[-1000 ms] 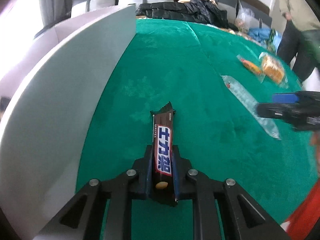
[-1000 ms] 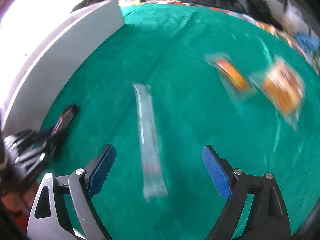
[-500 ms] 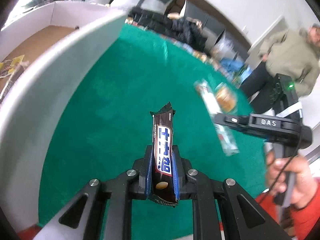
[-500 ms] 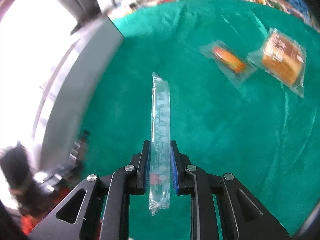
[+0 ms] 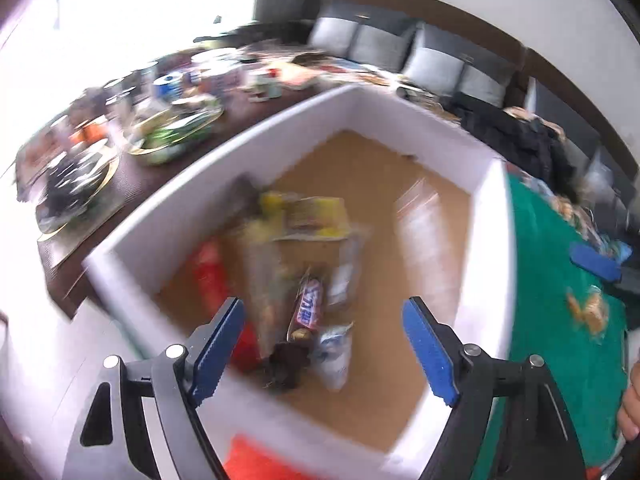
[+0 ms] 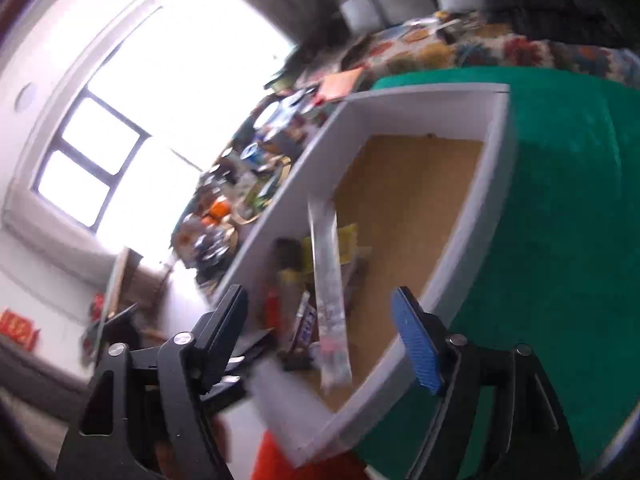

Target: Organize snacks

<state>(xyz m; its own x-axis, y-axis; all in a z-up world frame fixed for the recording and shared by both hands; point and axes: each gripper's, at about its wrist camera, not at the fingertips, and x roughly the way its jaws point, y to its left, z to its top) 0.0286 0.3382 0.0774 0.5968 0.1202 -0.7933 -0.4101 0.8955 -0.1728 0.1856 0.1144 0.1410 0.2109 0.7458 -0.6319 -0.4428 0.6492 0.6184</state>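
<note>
My left gripper point(image 5: 323, 303) hangs over a white box point(image 5: 490, 240) with a brown floor, its jaws opening and nothing touching the blue pads. Below it the brown chocolate bar point(image 5: 306, 308) lies loose in the box among several snack packets. My right gripper point(image 6: 320, 292) is over the same box point(image 6: 494, 200), its jaws also opening. The long clear packet point(image 6: 328, 276) shows between its fingers, free of the pads, down in the box beside the chocolate bar point(image 6: 306, 324). One blue pad of the right gripper point(image 5: 596, 266) shows at the right of the left wrist view.
A green cloth point(image 5: 560, 280) covers the table right of the box, with an orange snack point(image 5: 588, 308) on it. Beyond the box stands a dark table point(image 5: 132, 176) crowded with plates and cans. A hand point(image 5: 632, 400) is at the right edge.
Both grippers rose from the green cloth and swung left over the white box. Each was shut on its snack and has let go; the bar and clear packet now lie in the box.
</note>
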